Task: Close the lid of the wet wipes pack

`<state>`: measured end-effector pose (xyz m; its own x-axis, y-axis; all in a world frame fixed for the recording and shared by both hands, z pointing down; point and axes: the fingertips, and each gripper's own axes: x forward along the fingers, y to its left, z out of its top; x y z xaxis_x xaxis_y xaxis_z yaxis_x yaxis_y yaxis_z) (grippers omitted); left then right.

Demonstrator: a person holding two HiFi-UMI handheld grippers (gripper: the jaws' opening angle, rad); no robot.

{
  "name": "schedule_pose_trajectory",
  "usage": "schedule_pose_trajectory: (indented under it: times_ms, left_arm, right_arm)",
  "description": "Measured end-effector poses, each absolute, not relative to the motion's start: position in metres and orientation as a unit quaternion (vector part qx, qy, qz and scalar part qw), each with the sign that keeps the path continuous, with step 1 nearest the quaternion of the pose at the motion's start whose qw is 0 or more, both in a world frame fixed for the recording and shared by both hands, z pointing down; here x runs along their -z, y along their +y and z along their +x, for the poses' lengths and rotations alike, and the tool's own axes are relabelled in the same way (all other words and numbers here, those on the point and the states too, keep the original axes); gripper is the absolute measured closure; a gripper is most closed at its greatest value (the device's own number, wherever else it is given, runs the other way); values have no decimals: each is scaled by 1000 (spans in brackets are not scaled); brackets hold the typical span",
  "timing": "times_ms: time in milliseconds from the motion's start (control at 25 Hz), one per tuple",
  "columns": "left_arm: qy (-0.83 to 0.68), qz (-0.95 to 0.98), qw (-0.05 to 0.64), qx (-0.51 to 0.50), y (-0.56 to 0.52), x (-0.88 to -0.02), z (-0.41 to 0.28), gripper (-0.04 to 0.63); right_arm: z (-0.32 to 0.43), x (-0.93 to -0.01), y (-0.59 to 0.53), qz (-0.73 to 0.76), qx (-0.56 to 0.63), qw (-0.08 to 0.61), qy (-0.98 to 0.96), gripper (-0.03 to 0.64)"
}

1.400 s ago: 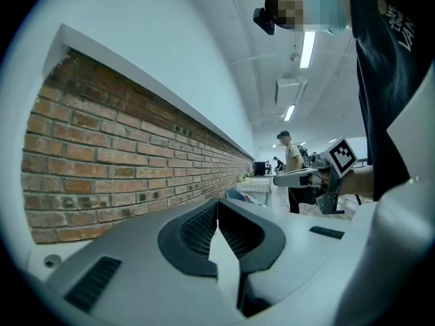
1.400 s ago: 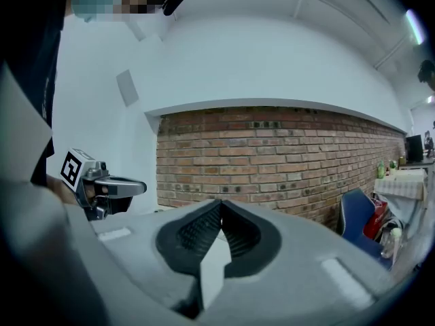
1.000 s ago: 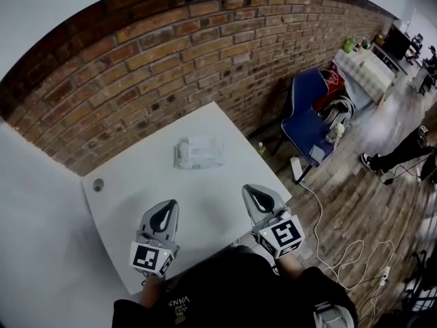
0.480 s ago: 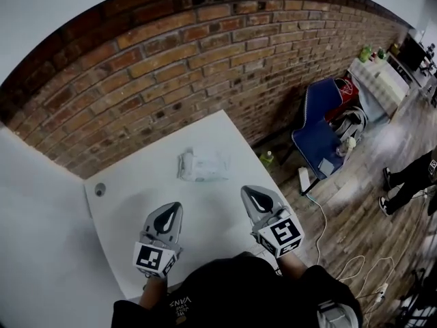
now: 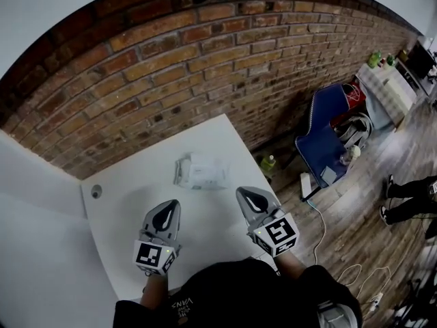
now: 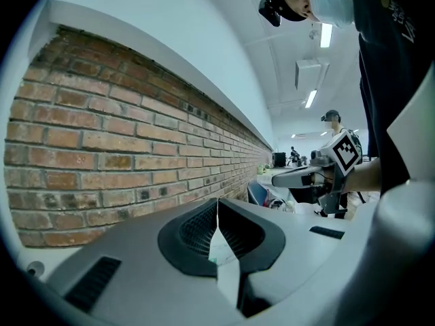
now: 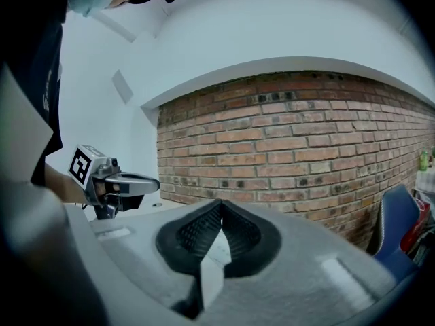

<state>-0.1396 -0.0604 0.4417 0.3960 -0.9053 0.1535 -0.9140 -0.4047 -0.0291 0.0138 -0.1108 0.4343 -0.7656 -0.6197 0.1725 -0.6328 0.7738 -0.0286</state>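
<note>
You hold both tools low over the near edge of the white tabletop (image 5: 205, 227), and neither has reached the work yet. Your left gripper (image 5: 169, 207) has its jaws pressed together at the tips, with nothing between them; its own view shows only a sliver of pale surface through the gap below the tips. Your right gripper (image 5: 243, 194) is in the same condition: jaws together, nothing caught in them.

The wet wipes pack (image 5: 199, 171) lies flat on the tabletop ahead of you, nearer the brick wall, roughly centred between the two tools and well apart from both. From the head view it is too small to tell how its lid stands, whether raised or folded down, so treat the closing as not yet done.

As a judgement, the task is at its very start. What remains is the whole of it: bring one tool forward to the pack, find the lid, and press it flat until it seats, perhaps steadying the pack with the other tool so it does not slide.
</note>
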Motion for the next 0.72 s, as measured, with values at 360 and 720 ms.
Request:
schedule_pose_trajectory:
  times_ms: [360, 720]
  left_arm:
    - [-561, 823, 23, -87, -96, -461, -144, 595]
    - [-549, 827, 35, -115, -131, -485, -145, 595]
  right_arm:
    - [11, -459, -127, 315, -57, 86, -943, 618]
    - [11, -481, -142, 317, -74, 97, -941, 618]
